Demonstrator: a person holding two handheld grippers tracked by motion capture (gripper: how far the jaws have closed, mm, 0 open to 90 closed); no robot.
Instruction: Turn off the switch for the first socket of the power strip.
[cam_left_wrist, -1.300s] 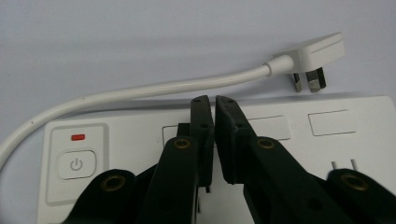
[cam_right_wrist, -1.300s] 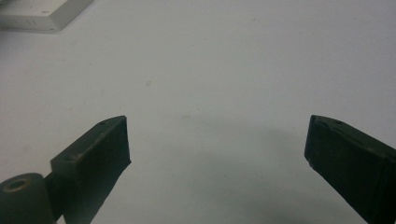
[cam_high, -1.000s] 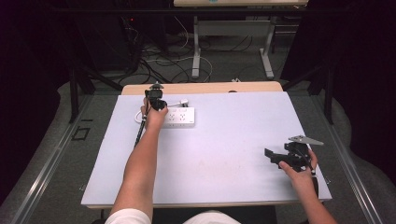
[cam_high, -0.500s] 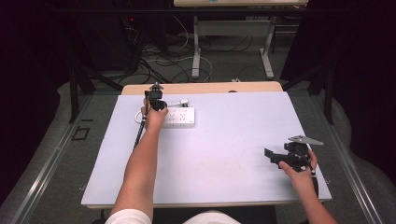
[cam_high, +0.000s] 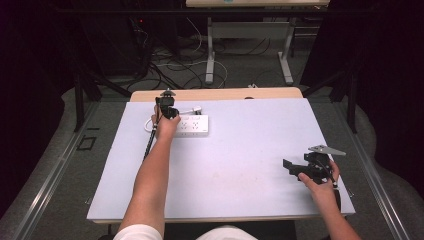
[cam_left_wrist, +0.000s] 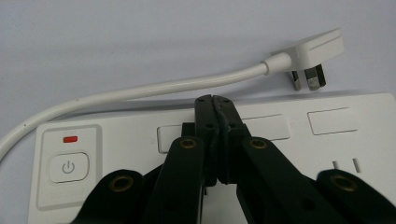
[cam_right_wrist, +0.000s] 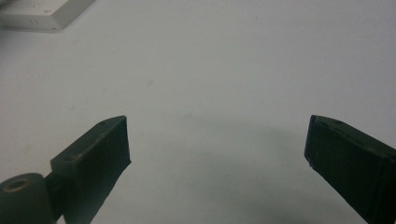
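A white power strip (cam_high: 190, 125) lies at the far left of the table, its white cord (cam_left_wrist: 140, 91) curling round to a loose white plug (cam_left_wrist: 314, 50) just beyond it. On the strip's end I see a power button (cam_left_wrist: 68, 167) under a small red mark. My left gripper (cam_left_wrist: 215, 100) hangs over the strip's top face, jaws pressed together with nothing between them. From above, the left gripper (cam_high: 167, 106) sits at the strip's left end. My right gripper (cam_right_wrist: 217, 135) is open over bare table; in the high view the right gripper (cam_high: 291, 167) rests near the front right corner.
The pale table top (cam_high: 250, 150) has wide bare room between the two hands. A wooden strip (cam_high: 215, 94) runs along its far edge. Beyond it are cables on the floor (cam_high: 170, 60) and desk legs (cam_high: 210, 55). A corner of the power strip (cam_right_wrist: 42, 14) lies far off.
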